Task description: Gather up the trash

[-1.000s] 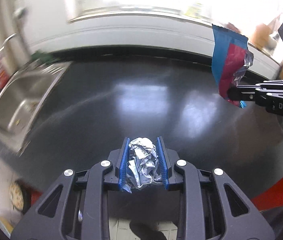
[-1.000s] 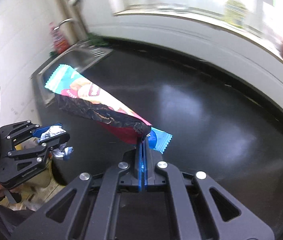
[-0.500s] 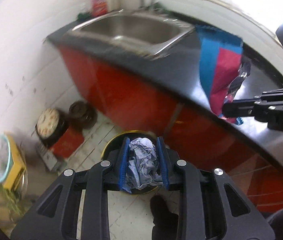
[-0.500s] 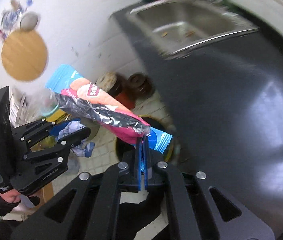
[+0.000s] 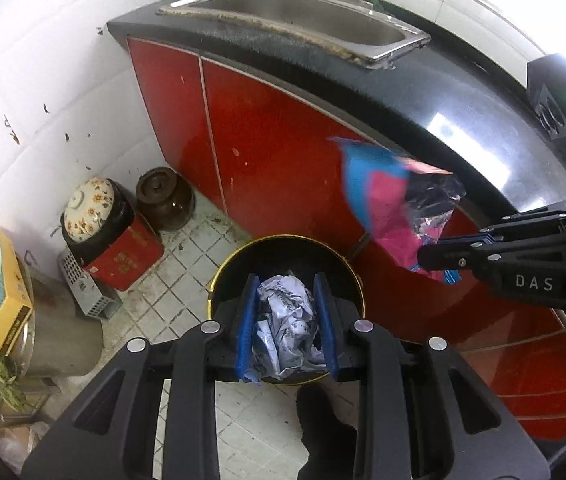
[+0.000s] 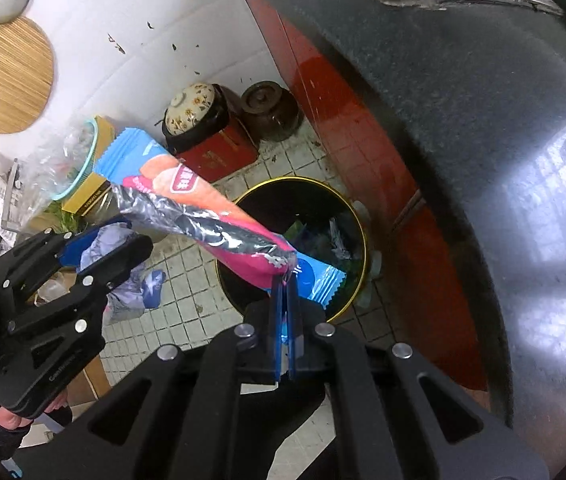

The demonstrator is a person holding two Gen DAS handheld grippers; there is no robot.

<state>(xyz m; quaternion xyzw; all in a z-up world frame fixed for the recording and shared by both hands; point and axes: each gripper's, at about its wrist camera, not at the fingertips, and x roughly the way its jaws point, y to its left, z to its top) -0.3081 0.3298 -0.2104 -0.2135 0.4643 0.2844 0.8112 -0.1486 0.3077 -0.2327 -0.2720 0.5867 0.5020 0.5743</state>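
Tiled floor holds one bin; left hand-held gripper clamps one paper wad, right hand-held gripper pinches one wrapper.

Beyond the tongs: a steel sink set in a black counter, red cabinet doors below; floral-lidded pot and brown jar to their left.

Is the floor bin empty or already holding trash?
Holding trash: the right wrist view shows crumpled wrappers and green scraps inside the bin.
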